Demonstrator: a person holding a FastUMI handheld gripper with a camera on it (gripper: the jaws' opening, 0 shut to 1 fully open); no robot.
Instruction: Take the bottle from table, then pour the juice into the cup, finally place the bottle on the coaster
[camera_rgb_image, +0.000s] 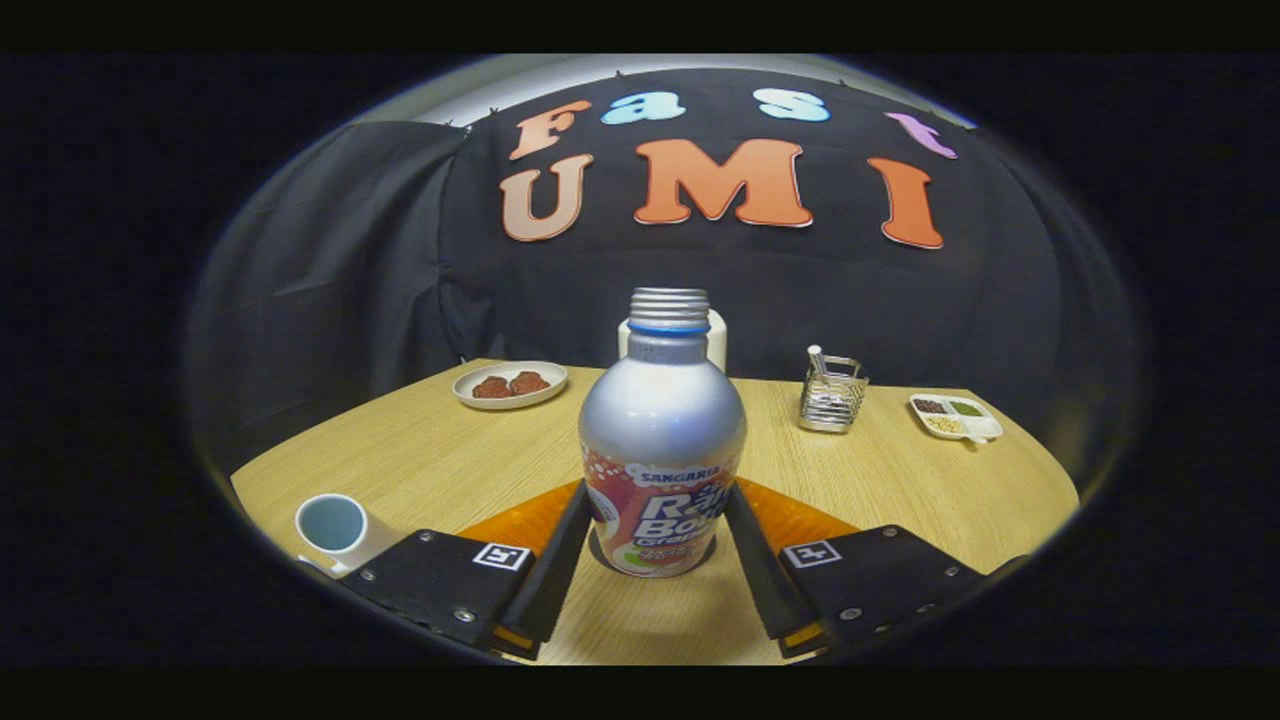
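A silver bottle (661, 440) with a colourful label and an uncapped threaded neck stands upright between my fingers. My gripper (657, 505) is shut on the bottle, one finger lying against each side of its lower body. An orange coaster (515, 522) lies flat on the wooden table (420, 455) under and behind the bottle, its edges showing past both fingers. I cannot tell whether the bottle's base rests fully on it. A white cup (335, 525) with a pale blue inside stands to the left of the left finger, near the table's front edge.
A white plate of brown food (510, 385) sits at the back left. A white container (716, 340) stands right behind the bottle. At the back right are a wire holder (832, 395) and a divided dish (955, 415).
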